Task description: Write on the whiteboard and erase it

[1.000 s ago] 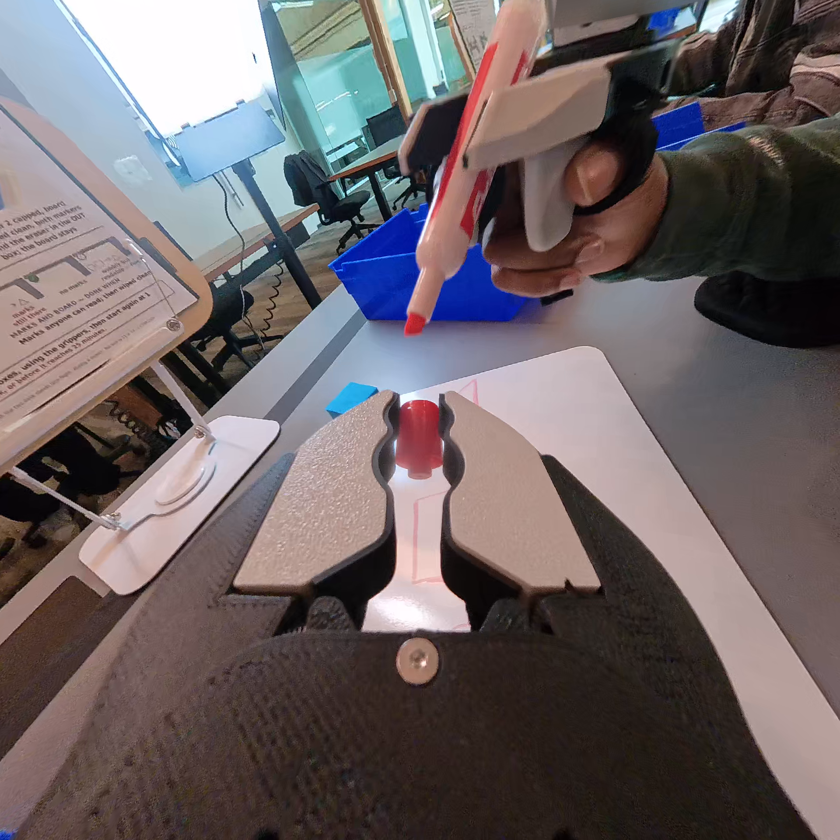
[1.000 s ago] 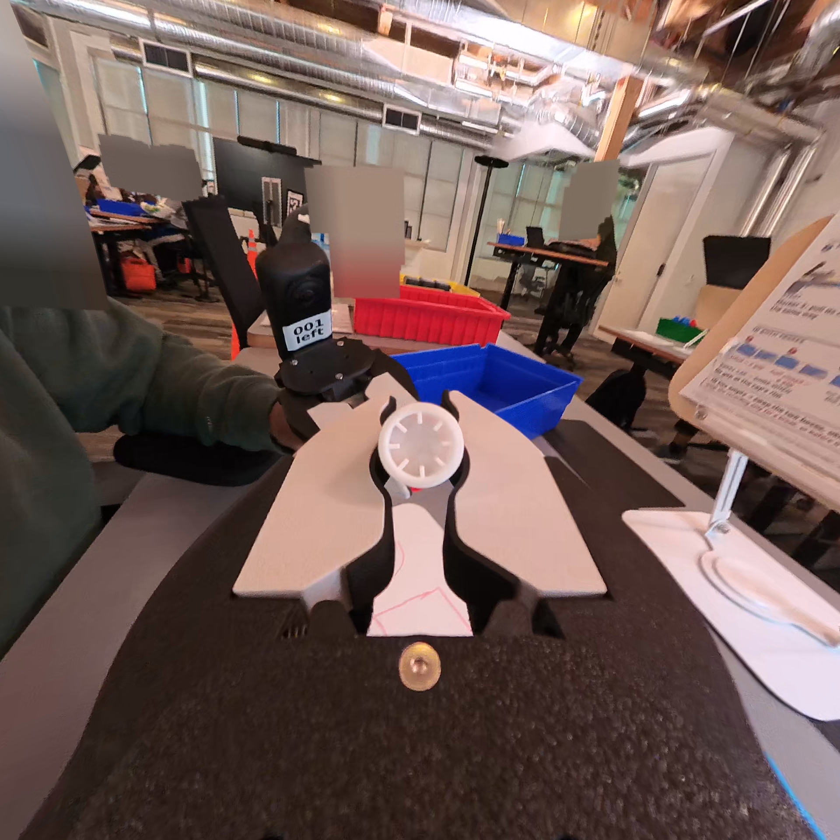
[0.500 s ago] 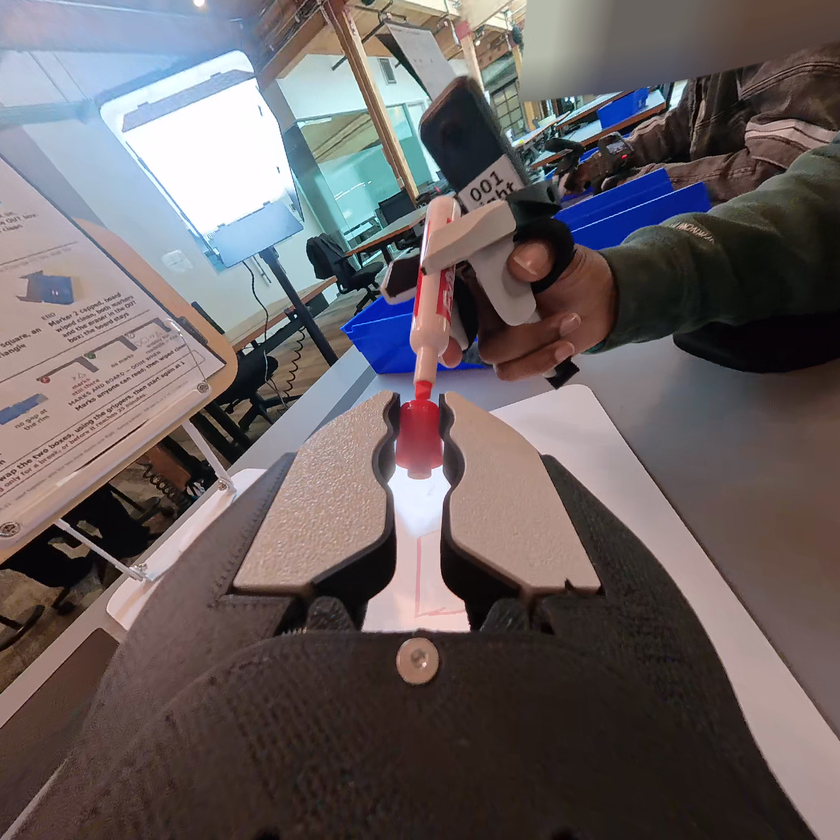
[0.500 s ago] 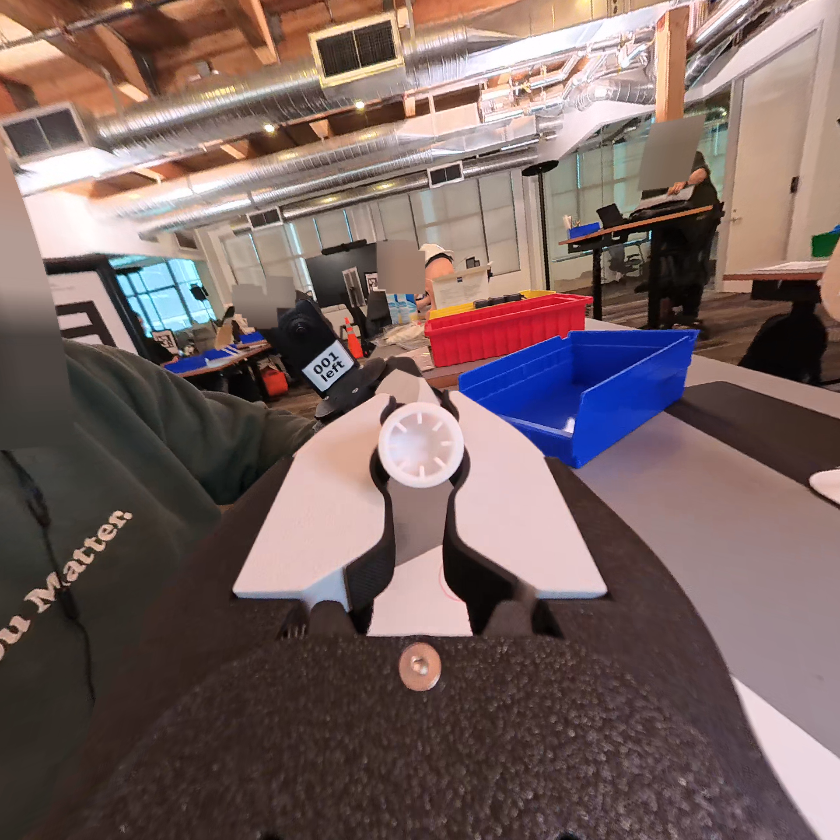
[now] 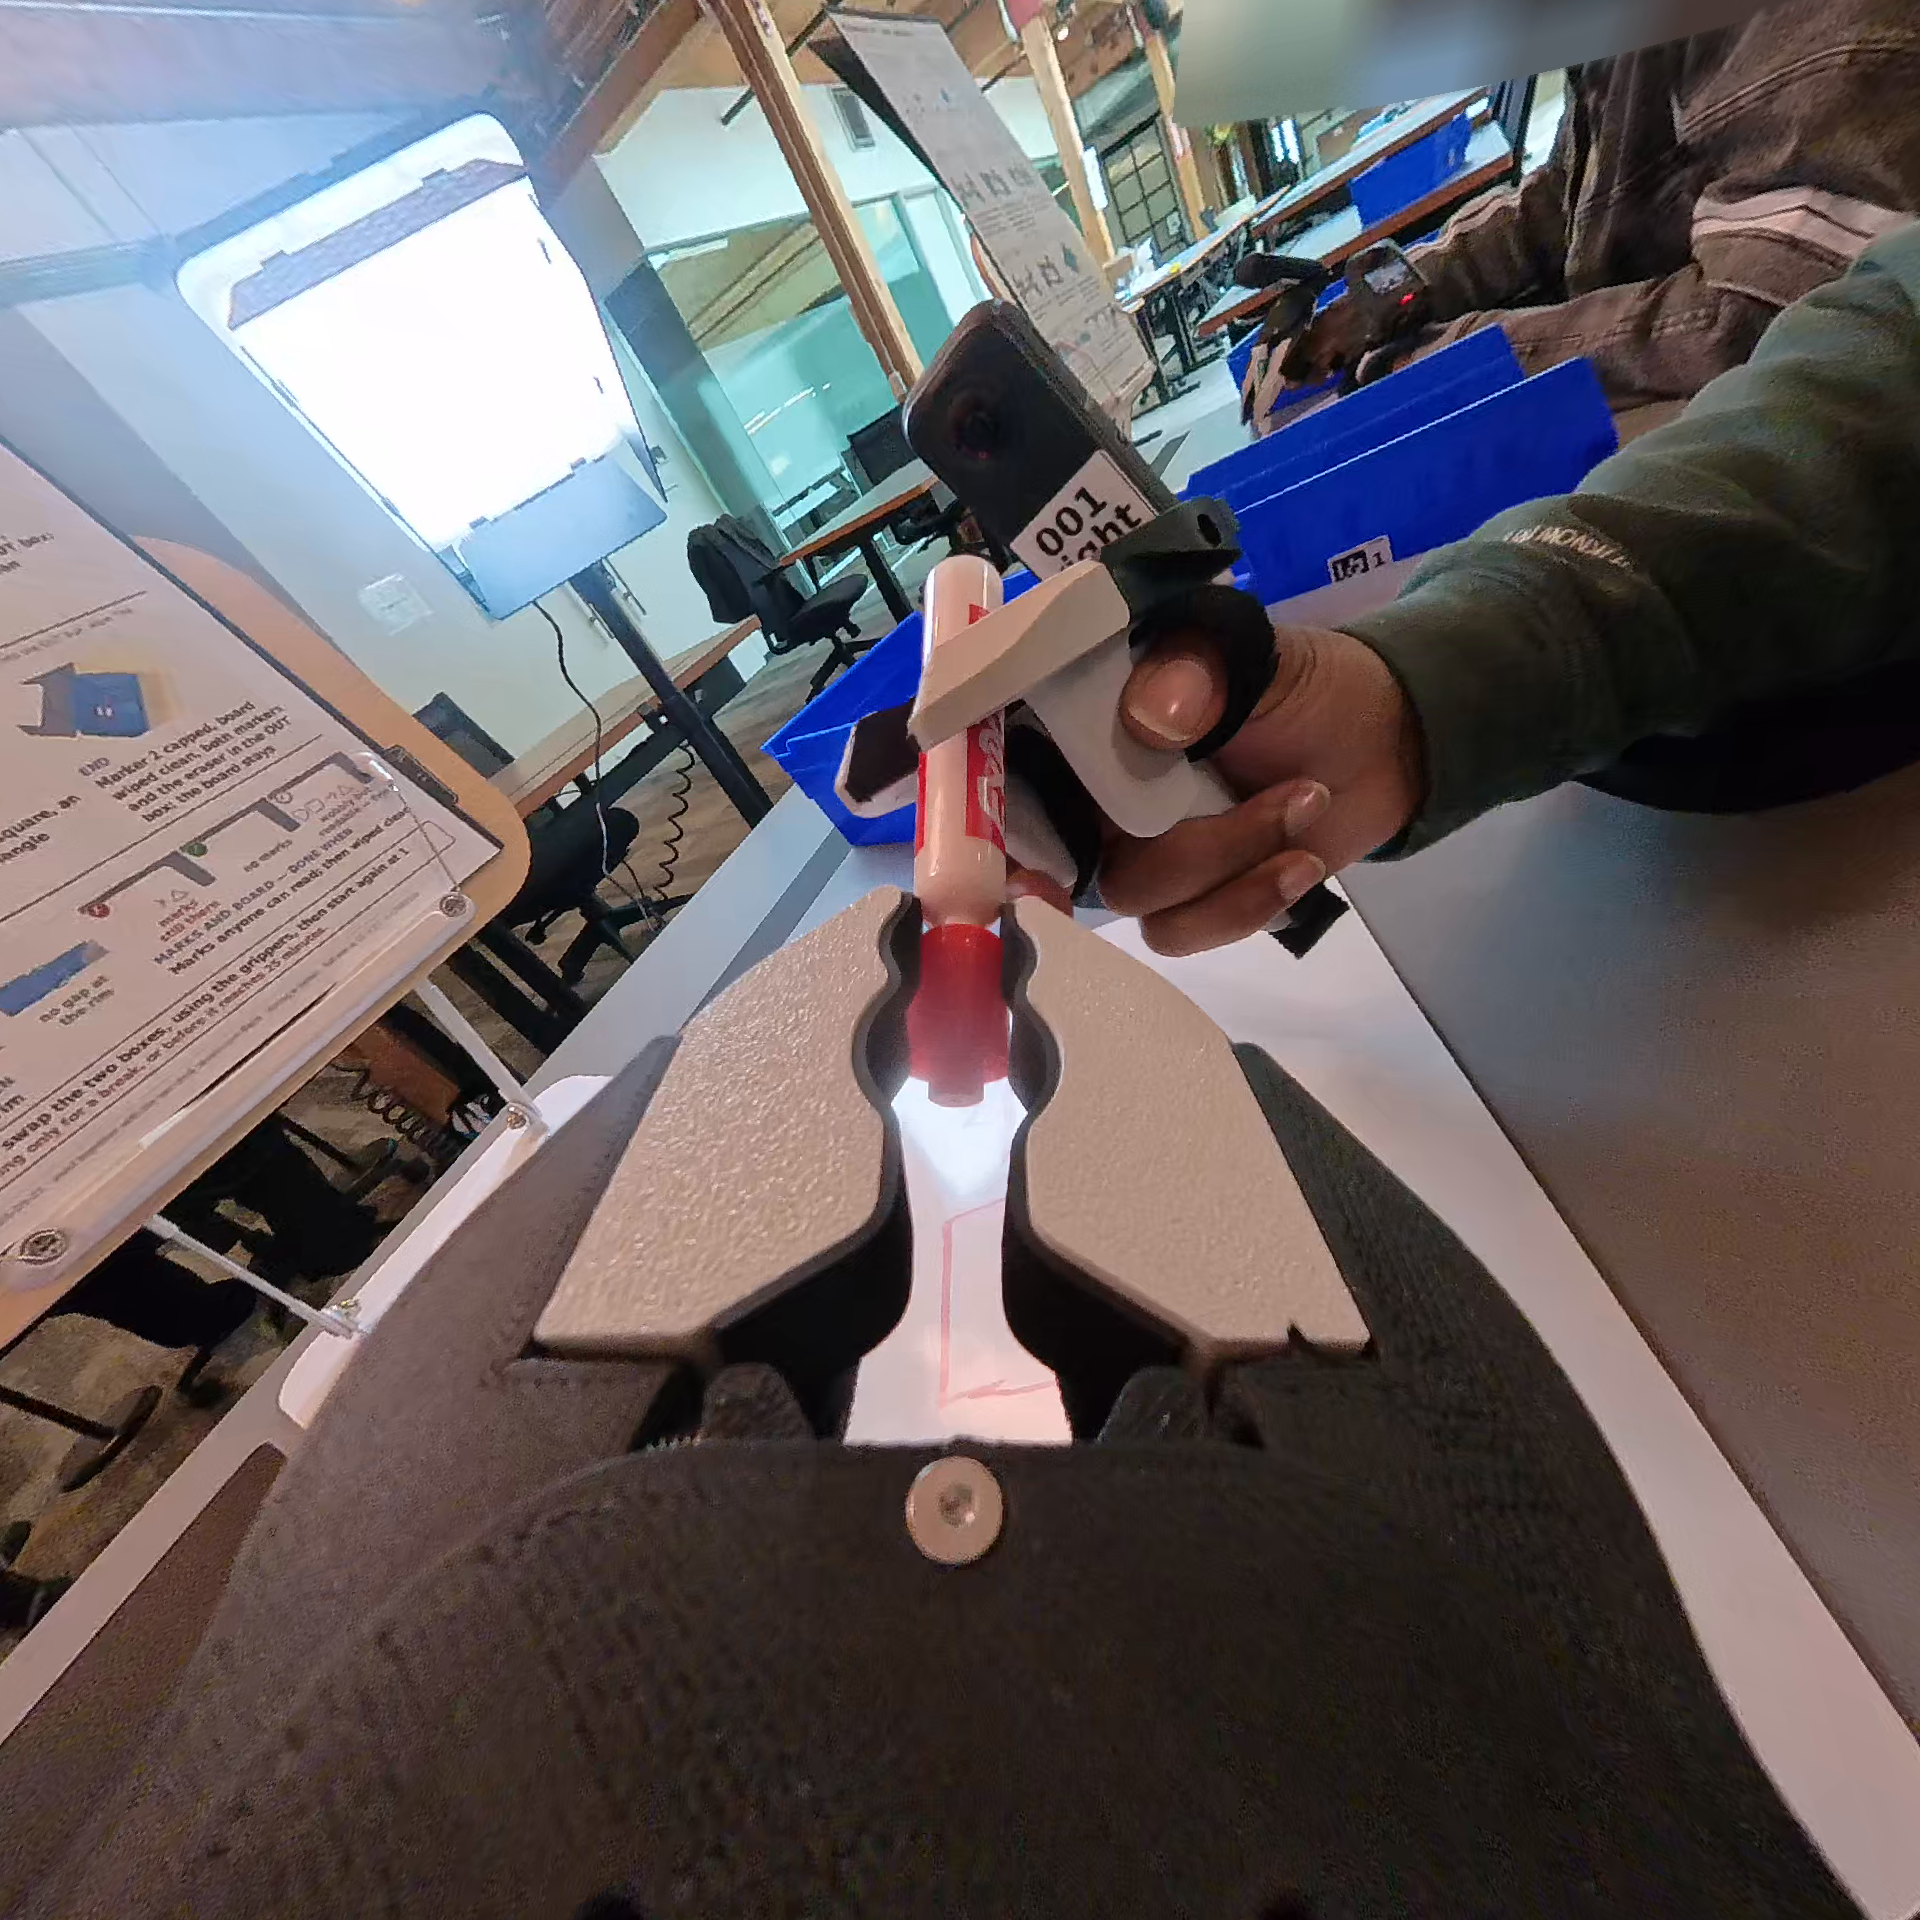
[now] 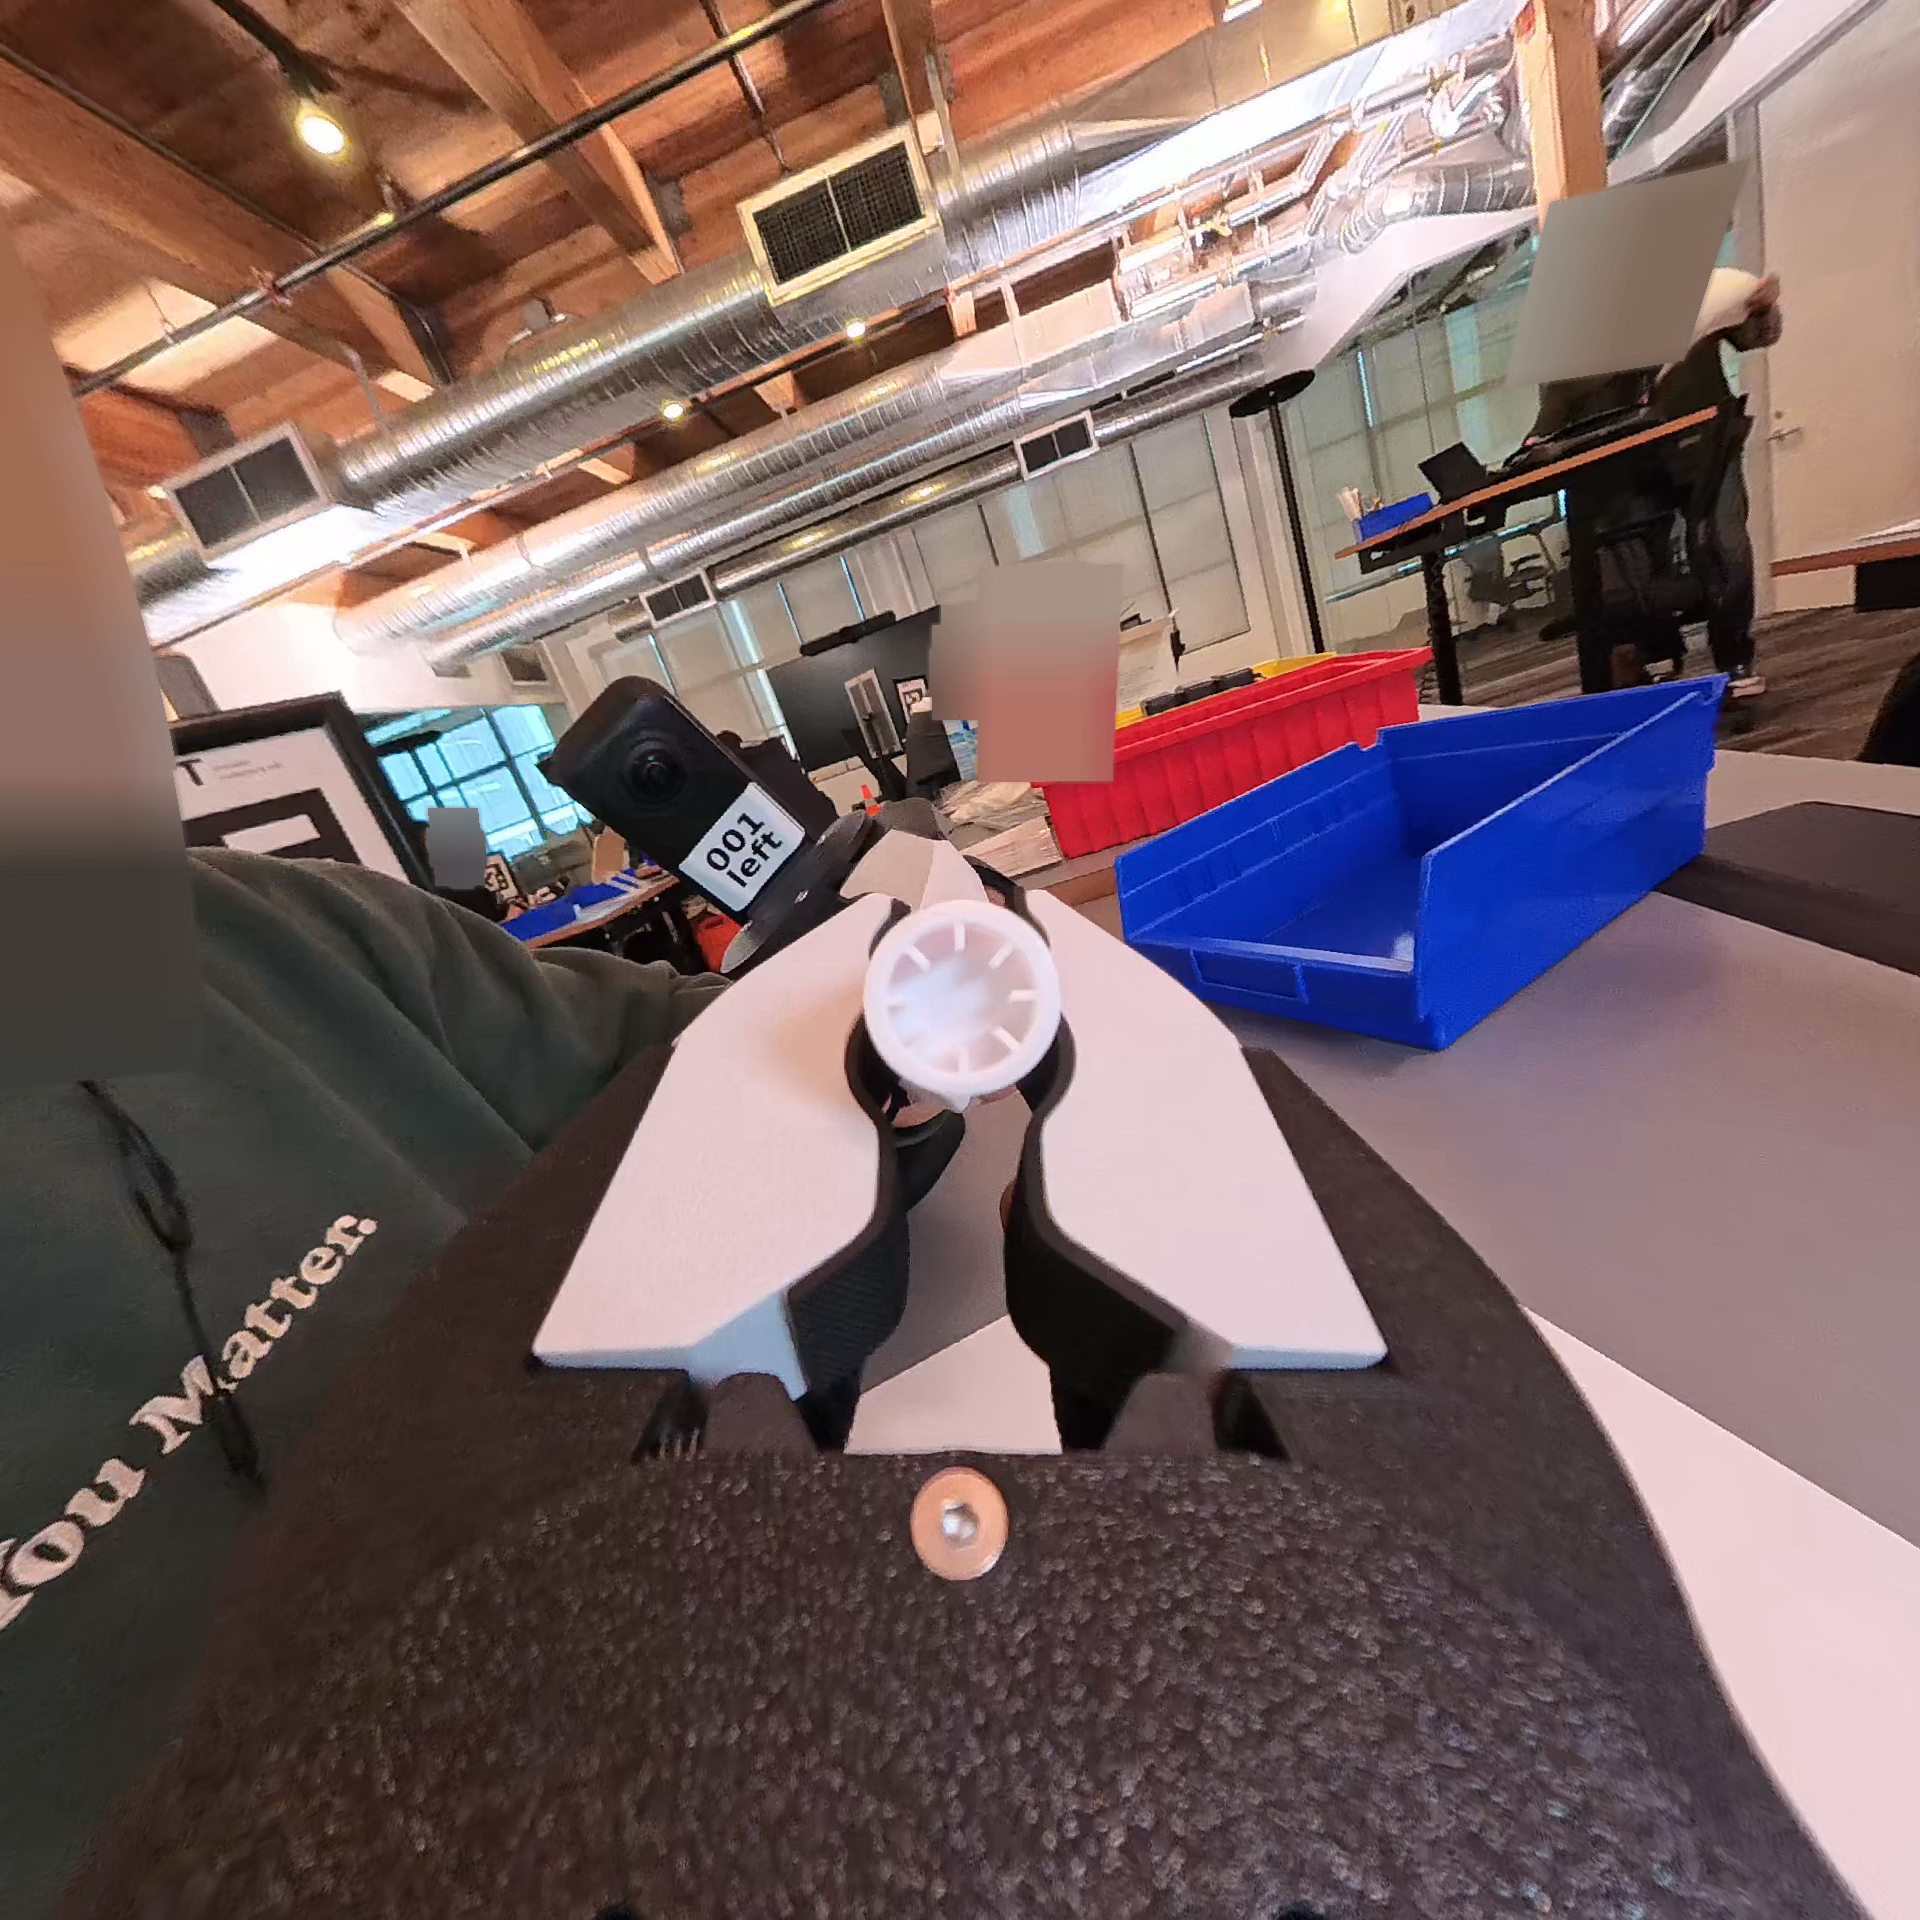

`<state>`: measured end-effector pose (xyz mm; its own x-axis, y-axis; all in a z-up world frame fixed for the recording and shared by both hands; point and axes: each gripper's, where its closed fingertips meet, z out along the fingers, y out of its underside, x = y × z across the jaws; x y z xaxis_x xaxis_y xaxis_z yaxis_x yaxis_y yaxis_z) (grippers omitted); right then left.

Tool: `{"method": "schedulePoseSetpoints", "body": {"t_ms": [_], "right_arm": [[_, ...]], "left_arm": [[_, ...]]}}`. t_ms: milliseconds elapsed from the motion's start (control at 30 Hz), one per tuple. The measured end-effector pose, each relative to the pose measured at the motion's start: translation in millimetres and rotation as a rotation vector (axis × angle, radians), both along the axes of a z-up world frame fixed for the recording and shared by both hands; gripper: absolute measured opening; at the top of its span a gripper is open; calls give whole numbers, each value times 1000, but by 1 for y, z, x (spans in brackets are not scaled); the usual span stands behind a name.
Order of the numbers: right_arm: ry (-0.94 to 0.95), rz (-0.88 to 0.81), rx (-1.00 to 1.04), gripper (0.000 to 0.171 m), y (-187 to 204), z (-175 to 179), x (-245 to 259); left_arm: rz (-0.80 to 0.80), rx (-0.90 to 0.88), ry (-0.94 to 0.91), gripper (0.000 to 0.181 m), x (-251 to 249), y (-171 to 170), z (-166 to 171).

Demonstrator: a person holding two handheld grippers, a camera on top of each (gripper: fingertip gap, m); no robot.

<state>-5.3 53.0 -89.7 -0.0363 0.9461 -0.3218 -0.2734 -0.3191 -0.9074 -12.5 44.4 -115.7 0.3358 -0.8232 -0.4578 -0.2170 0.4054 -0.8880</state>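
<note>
The marker's tip is hidden inside the red cap [image 5: 954, 1013], which the left gripper [image 5: 956, 997] clamps narrowly above the whiteboard [image 5: 1330, 1049]. The marker [image 5: 961, 727] stands nearly upright, its long axis running from 12 to 6 o'clock, nose down into the cap. The right gripper [image 6: 961, 1023] pinches its barrel; only the white butt end faces that camera. A blue bin [image 6: 1455, 894] sits at 2 o'clock.

The whiteboard [image 5: 1455, 1195] lies flat on the desk [image 5: 1662, 1039]. Above it the cap [image 5: 956, 1013] sits between the left gripper's [image 5: 956, 997] jaws, with the marker [image 5: 961, 748] standing in it from above. A bin [image 6: 1455, 894] rests on the desk behind the board, and a sign stand [image 5: 208, 831] is to the left.
</note>
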Motion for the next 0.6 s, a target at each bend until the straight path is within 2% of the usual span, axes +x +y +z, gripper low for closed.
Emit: {"method": "schedulePoseSetpoints", "body": {"t_ms": [267,600], "right_arm": [[22,-82,12,18,6,-4,-1],[100,-87,-32,19,12,4,2]], "left_arm": [[65,-15,18,13,-1,7,-6],[63,-14,11,14,3,9,-3]]}}
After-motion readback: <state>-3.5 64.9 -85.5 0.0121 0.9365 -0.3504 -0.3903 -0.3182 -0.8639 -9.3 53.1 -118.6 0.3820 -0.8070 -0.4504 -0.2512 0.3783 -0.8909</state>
